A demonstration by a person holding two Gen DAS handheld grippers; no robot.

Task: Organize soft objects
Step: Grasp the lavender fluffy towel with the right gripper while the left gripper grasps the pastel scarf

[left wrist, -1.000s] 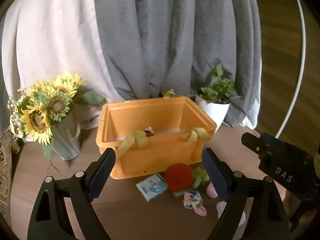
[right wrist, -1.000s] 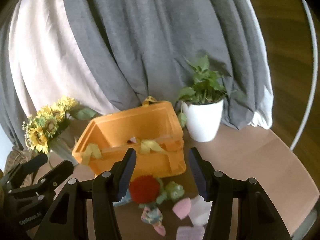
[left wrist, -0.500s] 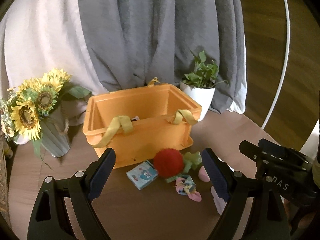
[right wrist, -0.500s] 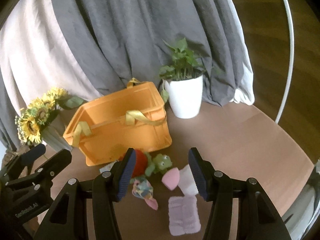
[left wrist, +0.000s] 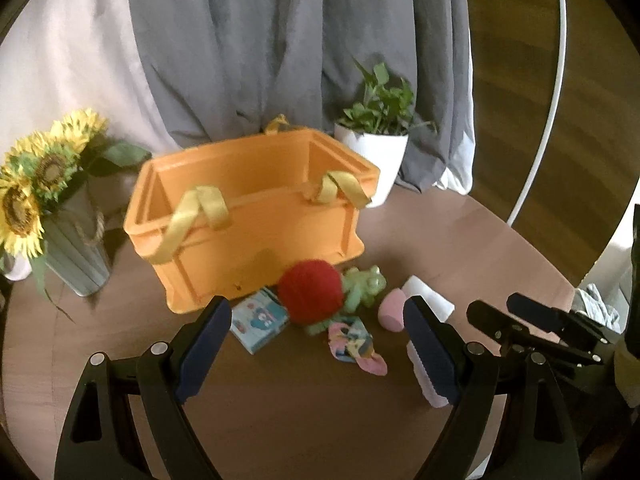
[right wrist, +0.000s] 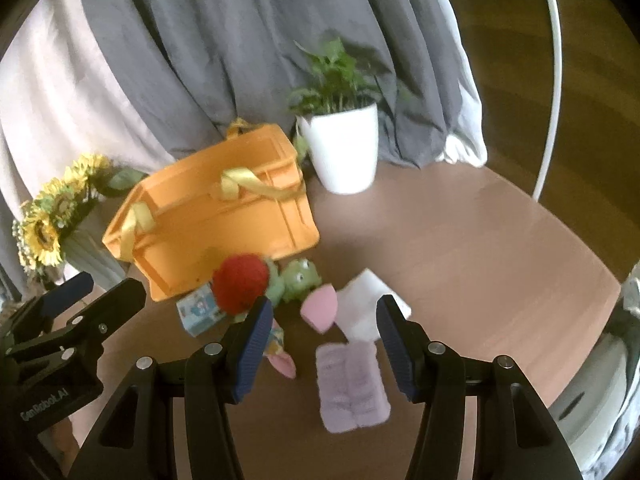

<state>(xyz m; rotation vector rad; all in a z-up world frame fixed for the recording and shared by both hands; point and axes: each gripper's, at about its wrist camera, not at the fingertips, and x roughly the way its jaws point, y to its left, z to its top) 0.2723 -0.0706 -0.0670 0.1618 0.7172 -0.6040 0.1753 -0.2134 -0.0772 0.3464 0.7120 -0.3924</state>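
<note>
Both grippers hang above the near edge of the round table (right wrist: 500, 240), holding nothing. The left gripper (left wrist: 318, 344) has its jaws spread wide, and the right gripper (right wrist: 322, 342) is spread too. The soft things lie in a loose pile in front of the orange basket (left wrist: 248, 216): a red ball (left wrist: 310, 292) touching a green plush toy (left wrist: 362, 284), a small picture pack (left wrist: 260, 318), a patterned sock (left wrist: 354, 344), a pink sponge (right wrist: 320, 306), a white cloth (right wrist: 366, 302) and a lilac towel (right wrist: 352, 384) nearest the right gripper. Sunflowers (left wrist: 32, 184) stand toward the left edge, a potted plant (right wrist: 340, 148) toward the far edge.
</note>
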